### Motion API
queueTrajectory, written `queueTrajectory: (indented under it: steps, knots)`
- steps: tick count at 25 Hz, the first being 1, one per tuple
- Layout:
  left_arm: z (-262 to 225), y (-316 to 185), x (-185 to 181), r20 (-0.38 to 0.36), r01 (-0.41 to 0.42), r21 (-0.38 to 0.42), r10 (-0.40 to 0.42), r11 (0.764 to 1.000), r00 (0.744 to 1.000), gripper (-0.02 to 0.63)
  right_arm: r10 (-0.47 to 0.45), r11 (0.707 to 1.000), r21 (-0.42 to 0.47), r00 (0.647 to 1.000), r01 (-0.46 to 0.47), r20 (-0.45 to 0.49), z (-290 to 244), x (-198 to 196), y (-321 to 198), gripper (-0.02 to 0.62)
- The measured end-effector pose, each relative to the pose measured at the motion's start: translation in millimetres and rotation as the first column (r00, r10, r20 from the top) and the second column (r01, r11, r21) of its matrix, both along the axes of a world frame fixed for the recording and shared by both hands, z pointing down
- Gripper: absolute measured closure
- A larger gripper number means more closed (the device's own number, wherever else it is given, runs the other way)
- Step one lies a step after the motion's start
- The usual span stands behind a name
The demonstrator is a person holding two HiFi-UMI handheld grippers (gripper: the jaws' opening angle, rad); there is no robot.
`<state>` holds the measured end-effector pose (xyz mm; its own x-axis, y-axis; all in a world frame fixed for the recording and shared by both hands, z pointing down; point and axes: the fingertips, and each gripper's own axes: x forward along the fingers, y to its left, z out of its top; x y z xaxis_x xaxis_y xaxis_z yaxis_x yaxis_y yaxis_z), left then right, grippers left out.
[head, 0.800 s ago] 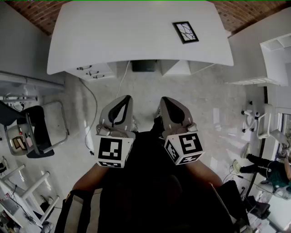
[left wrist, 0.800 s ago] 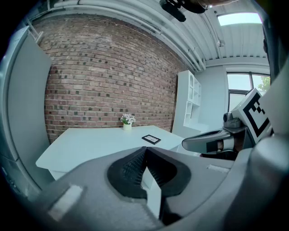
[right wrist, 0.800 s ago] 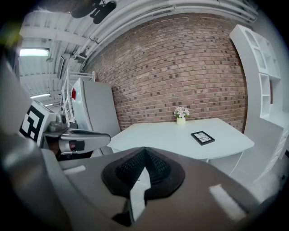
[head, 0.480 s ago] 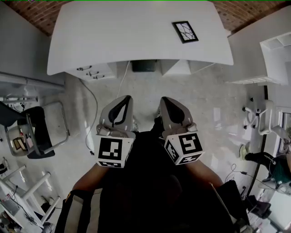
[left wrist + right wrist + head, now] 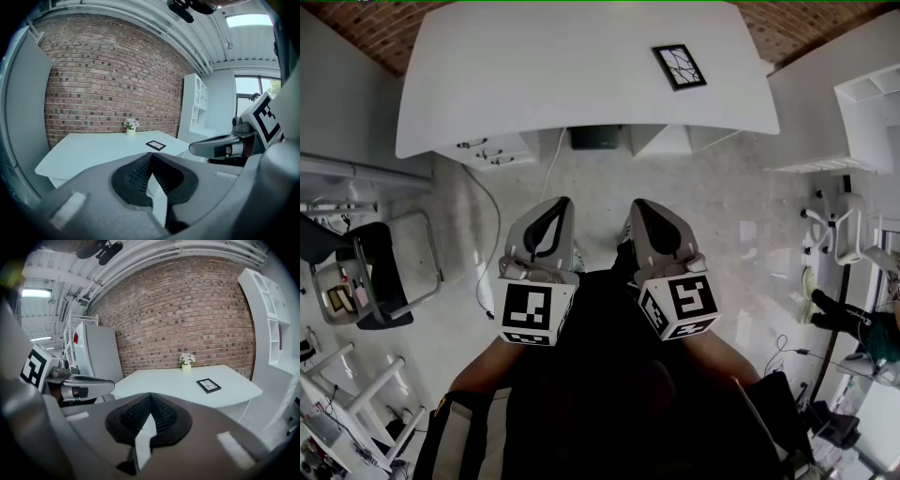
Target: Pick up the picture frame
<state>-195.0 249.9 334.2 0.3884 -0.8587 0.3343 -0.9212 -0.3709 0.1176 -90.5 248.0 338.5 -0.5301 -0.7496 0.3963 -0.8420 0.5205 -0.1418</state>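
A black picture frame [image 5: 680, 66] with a white cracked pattern lies flat on the right part of the white table [image 5: 534, 75]. It also shows small and far off as the frame [image 5: 155, 145] in the left gripper view and the frame [image 5: 208, 385] in the right gripper view. My left gripper [image 5: 560, 208] and right gripper [image 5: 637, 210] hang side by side over the floor, well short of the table. Both are shut with nothing between the jaws. In the gripper views the left gripper [image 5: 150, 157] and the right gripper [image 5: 150, 397] point toward the table.
A small pot of flowers [image 5: 187, 361] stands at the table's far edge by the brick wall. Drawer units [image 5: 487, 147] sit under the table. A chair [image 5: 380, 272] stands at the left, white shelves [image 5: 872, 103] at the right. A person's legs [image 5: 844, 323] are at the right edge.
Both grippers have stayed in place. The person at the right edge has shifted a little.
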Motion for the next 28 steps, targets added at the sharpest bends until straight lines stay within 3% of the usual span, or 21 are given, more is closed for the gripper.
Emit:
queueTrajectory:
  steps: [10, 28]
  knots:
    - [-13, -29, 38, 0.003, -0.046, 0.025, 0.046, 0.999, 0.999, 0.611, 0.068, 0.998, -0.001, 0.997, -0.068, 0.019, -10, 44, -27, 0.594]
    - [-22, -110, 129, 0.073, -0.087, 0.017, 0.085, 0.996, 0.994, 0.611, 0.091, 0.996, 0.019, 0.993, -0.093, 0.077, -20, 132, -112, 0.594]
